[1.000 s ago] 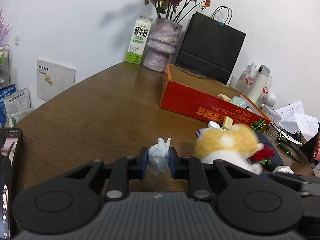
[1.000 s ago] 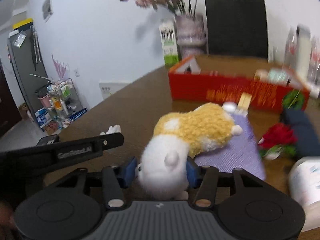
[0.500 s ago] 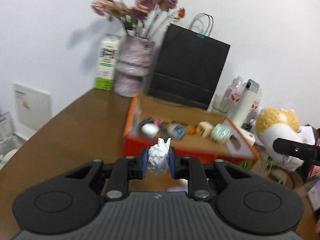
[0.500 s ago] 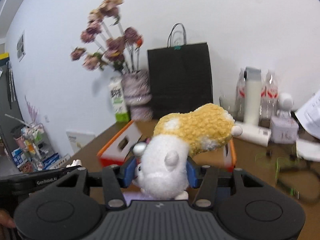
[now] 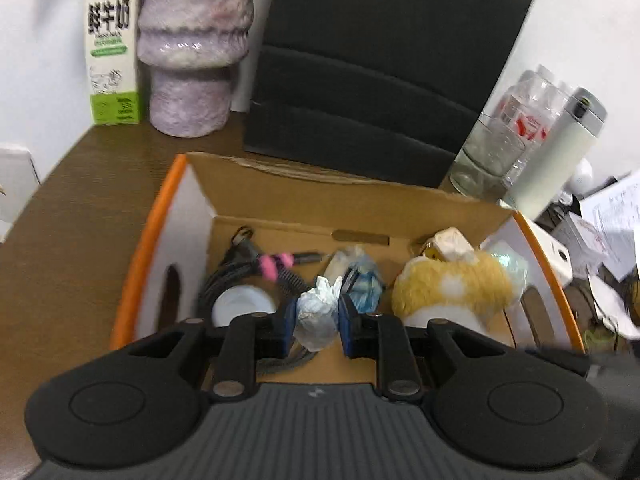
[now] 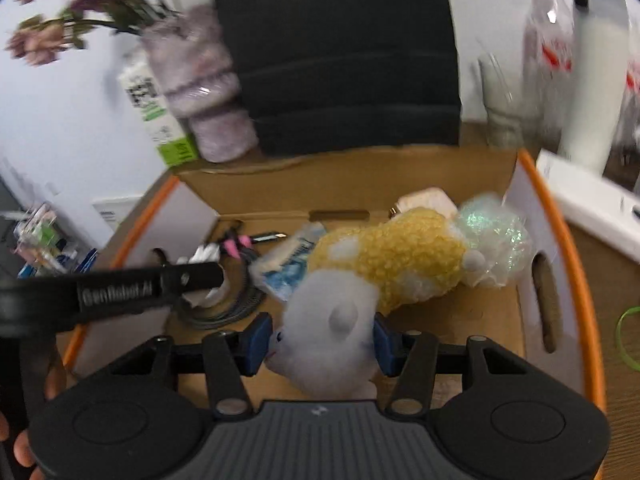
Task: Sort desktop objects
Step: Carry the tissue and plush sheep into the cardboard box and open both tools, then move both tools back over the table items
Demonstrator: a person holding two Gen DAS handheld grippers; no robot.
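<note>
Tools hovering over the cardboard box (image 5: 400, 204)
Left tool (image 5: 318, 322) pinching crumpled tissue (image 5: 316, 314); right tool (image 6: 322, 338) is opening around plush toy (image 6: 384, 268), inside the orange rim.

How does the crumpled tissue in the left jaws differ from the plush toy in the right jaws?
The crumpled tissue is small, white and wrinkled; the plush toy is bulky, fuzzy, yellow and white. The tissue fits wholly between the left gripper pads; the toy sticks out far beyond the right gripper, whose jaws are opening around it. Both hang over the orange cardboard box.
</note>
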